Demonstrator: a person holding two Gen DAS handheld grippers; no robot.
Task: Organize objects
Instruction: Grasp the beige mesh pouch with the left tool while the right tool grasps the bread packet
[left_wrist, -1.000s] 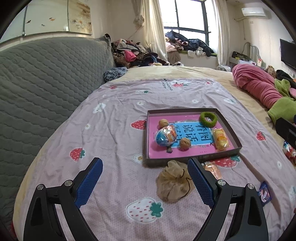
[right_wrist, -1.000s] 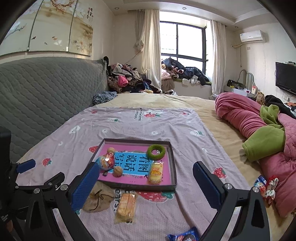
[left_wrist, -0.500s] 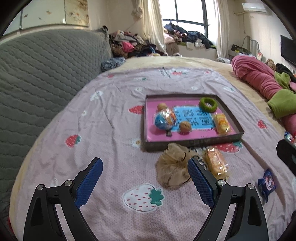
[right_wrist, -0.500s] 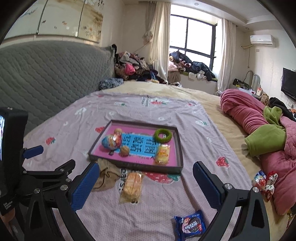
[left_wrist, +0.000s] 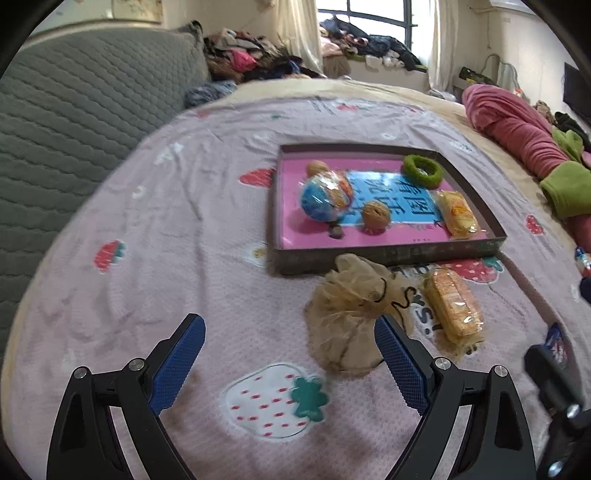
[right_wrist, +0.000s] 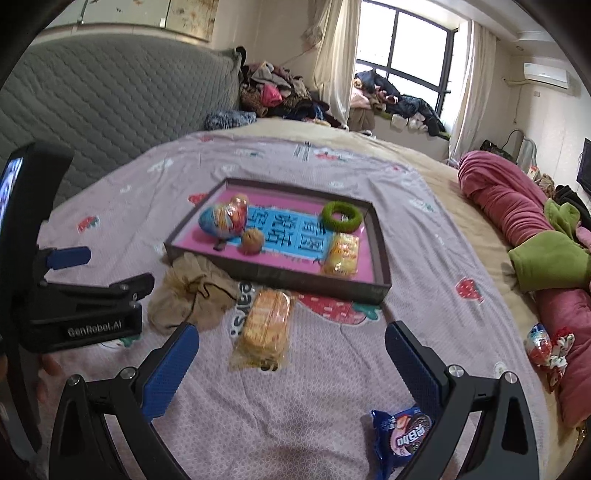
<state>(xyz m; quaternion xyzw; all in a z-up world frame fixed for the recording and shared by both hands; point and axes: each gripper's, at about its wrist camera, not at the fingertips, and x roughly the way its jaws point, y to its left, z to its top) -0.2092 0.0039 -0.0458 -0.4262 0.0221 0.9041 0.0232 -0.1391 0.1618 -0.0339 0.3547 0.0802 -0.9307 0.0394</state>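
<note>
Two grippers hang over a bed with a tray of small things.

The tray (right_wrist: 380, 254) holds five things: two walnuts (left_wrist: 375, 213), one egg toy (left_wrist: 325, 196), one green ring (right_wrist: 341, 216) and one yellow snack (right_wrist: 342, 254). Just in front of the tray lie one tan pouch (left_wrist: 351, 314) and one cracker pack (right_wrist: 266, 325), side by side. One blue cookie pack (right_wrist: 400, 437) lies near the right gripper (right_wrist: 291, 365). The left gripper (left_wrist: 290, 363) is low over the sheet, spread wide and holding nothing, with the pouch by its right finger. The right gripper is spread wide too, holding nothing, and points at the cracker pack.
</note>
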